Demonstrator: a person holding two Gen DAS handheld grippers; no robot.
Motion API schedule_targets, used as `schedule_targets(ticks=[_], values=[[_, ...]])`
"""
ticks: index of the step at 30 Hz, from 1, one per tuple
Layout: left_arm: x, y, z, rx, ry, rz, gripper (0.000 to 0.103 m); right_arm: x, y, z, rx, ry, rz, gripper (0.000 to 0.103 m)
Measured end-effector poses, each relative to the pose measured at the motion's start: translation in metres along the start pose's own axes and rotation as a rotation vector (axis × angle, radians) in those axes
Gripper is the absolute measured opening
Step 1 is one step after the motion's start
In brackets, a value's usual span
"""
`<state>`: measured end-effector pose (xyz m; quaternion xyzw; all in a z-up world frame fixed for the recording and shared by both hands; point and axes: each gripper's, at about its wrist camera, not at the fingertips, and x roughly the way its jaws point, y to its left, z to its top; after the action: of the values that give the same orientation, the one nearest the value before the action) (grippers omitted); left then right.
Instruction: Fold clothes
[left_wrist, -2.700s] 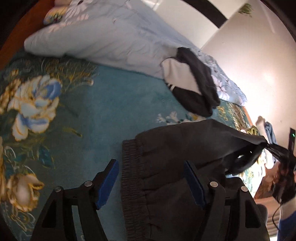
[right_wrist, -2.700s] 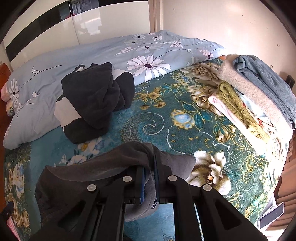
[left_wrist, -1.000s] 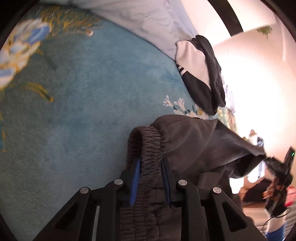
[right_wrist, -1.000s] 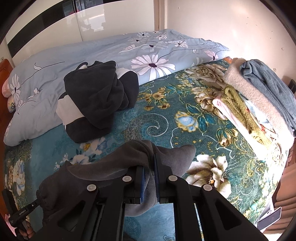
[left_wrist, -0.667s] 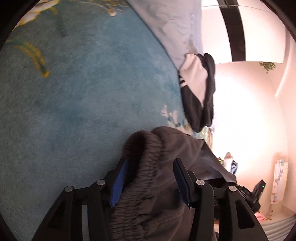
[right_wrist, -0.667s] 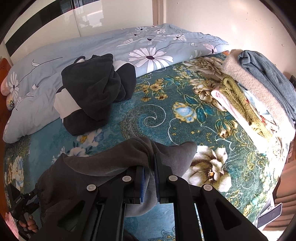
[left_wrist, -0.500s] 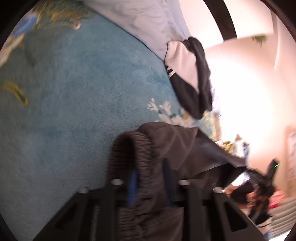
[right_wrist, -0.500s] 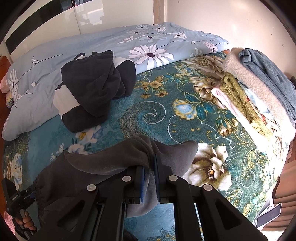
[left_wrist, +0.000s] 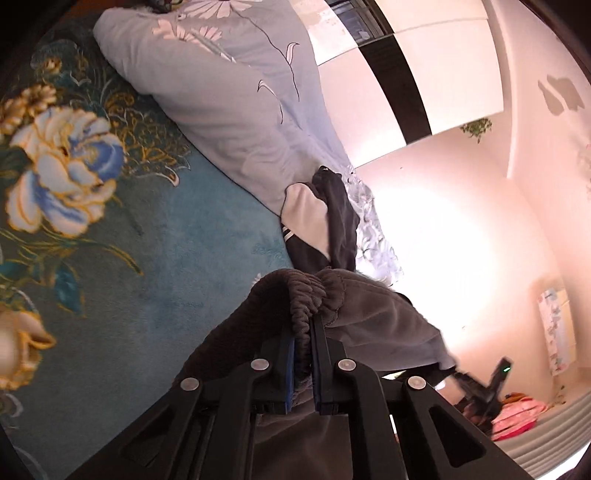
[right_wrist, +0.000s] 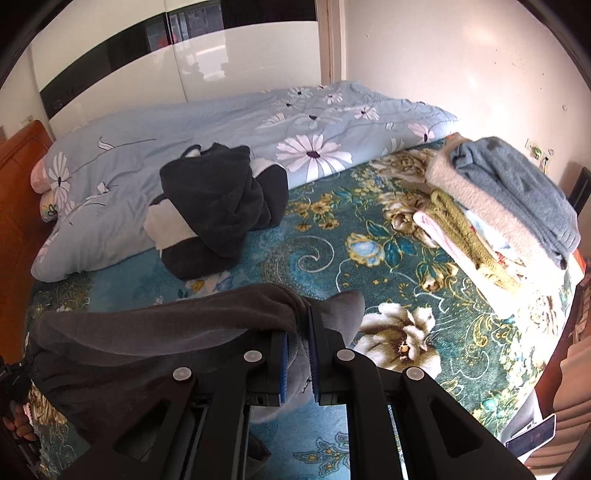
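Teal floral plush bedspread (right_wrist: 325, 258) underneath, bare between the garments. Dark grey elastic-waist fleece trousers (right_wrist: 155, 332) stretched above it between both tools. Left gripper (left_wrist: 303, 332) pinched on the ribbed waistband; right gripper (right_wrist: 297, 328) pinched on the opposite edge. Crumpled black-and-white hooded jacket (right_wrist: 218, 214) beyond, against pale blue daisy-print quilt (right_wrist: 221, 129). Folded stack of knitwear (right_wrist: 495, 206) at right edge.

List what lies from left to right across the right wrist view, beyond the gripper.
Wooden headboard → black and white hoodie → daisy print on the blue quilt → stack of folded clothes.
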<state>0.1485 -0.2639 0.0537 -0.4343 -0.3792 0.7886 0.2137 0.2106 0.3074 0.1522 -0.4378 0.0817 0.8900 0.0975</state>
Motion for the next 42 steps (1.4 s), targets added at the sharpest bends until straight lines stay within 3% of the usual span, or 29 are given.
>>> schedule_targets(ticks=[2,5,8,12,14,15,16,18,19,24,27,32,35,42], values=[[0.006,0.001,0.000,0.036,0.010,0.069,0.008,-0.020,0.012,0.007,-0.047,-0.033,0.004,0.010],[0.028,0.014,0.006,0.025,0.022,0.172,0.008,-0.013,0.032,0.022,-0.131,-0.023,-0.004,0.010],[0.055,0.029,0.014,-0.022,0.038,0.240,0.008,0.051,0.058,0.031,-0.221,0.087,-0.027,0.010],[0.081,0.037,0.022,-0.053,0.045,0.289,0.008,0.146,0.070,0.024,-0.158,0.275,0.026,0.010],[0.090,0.040,0.025,-0.063,0.046,0.312,0.008,0.170,0.074,0.017,-0.123,0.306,0.032,0.010],[0.093,0.040,0.026,-0.066,0.047,0.319,0.008,0.178,0.076,0.014,-0.113,0.315,0.034,0.016],[0.095,0.042,0.026,-0.074,0.050,0.324,0.008,0.180,0.080,0.013,-0.121,0.318,0.038,0.021],[0.099,0.046,0.027,-0.087,0.057,0.330,0.008,0.177,0.085,0.010,-0.156,0.307,0.057,0.052],[0.100,0.047,0.027,-0.090,0.058,0.335,0.008,0.172,0.086,0.008,-0.181,0.295,0.071,0.055],[0.103,0.053,0.024,-0.102,0.060,0.343,0.010,0.143,0.064,-0.012,-0.331,0.245,0.091,0.056],[0.104,0.053,0.022,-0.108,0.060,0.351,0.010,0.151,0.043,-0.040,-0.442,0.331,0.074,0.056],[0.106,0.050,0.021,-0.103,0.060,0.375,0.010,0.164,0.033,-0.095,-0.642,0.471,0.137,0.056],[0.108,0.048,0.019,-0.103,0.060,0.392,0.011,0.171,0.031,-0.115,-0.684,0.504,0.156,0.056],[0.110,0.044,0.014,-0.099,0.064,0.422,0.011,0.196,0.028,-0.129,-0.639,0.522,0.133,0.055]])
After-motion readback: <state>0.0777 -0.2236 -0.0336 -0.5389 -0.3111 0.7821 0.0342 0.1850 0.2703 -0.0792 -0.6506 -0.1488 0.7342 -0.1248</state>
